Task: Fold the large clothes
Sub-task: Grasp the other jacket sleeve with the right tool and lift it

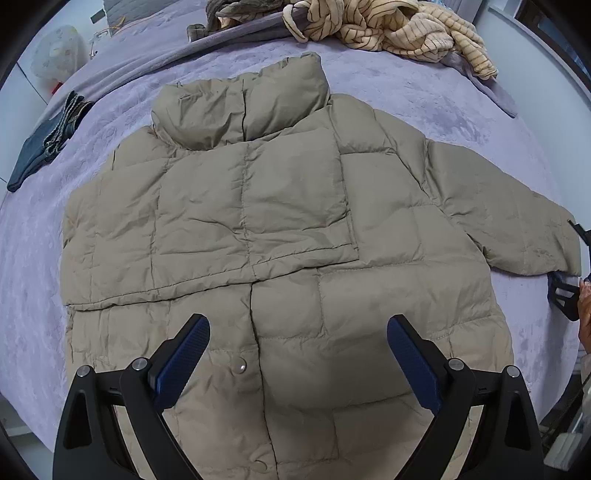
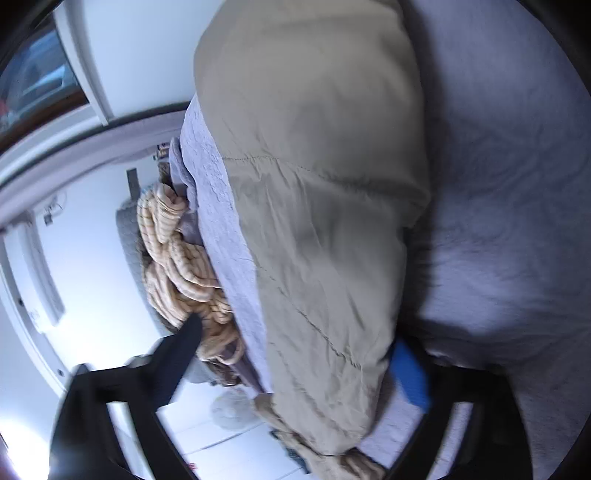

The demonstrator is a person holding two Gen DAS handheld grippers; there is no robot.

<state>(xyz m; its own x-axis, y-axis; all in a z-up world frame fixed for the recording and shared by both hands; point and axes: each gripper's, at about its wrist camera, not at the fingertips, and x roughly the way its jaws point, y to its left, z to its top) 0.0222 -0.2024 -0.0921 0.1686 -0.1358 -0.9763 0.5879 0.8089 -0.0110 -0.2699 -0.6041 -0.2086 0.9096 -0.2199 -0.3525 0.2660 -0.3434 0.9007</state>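
The left gripper (image 1: pixel 298 354) points almost straight down at the jacket (image 1: pixel 280 229). Its two blue pads (image 1: pixel 184 358) stand wide apart with nothing between them. It hangs over the bottom part of the jacket, near the snap buttons (image 1: pixel 242 367).

The right gripper (image 2: pixel 295 365) lies tipped on its side, so the room looks turned in its view. Its fingers are partly open and the end of the jacket sleeve (image 2: pixel 325 258) sits between them. One blue pad (image 2: pixel 410 373) is right beside the sleeve; the picture is too blurry to tell whether the pads squeeze it.

The tan puffy jacket lies flat in the middle of the bed (image 1: pixel 424 96), front up, collar toward the far edge. Its left sleeve is folded across the chest. Its right sleeve (image 1: pixel 517 229) sticks out toward the right edge of the bed.

The left view shows the whole jacket. It also shows dark jeans (image 1: pixel 40 147) at the left edge of the bed and a striped yellow cloth (image 1: pixel 391 29) bunched at the far edge. At its right rim a bit of the right gripper (image 1: pixel 565 295) and a hand (image 1: pixel 585 310) peek in by the cuff.

The right view shows the sleeve up close, the same striped cloth (image 2: pixel 177 266), a white wall (image 2: pixel 140 51) and the floor (image 2: pixel 207 435).
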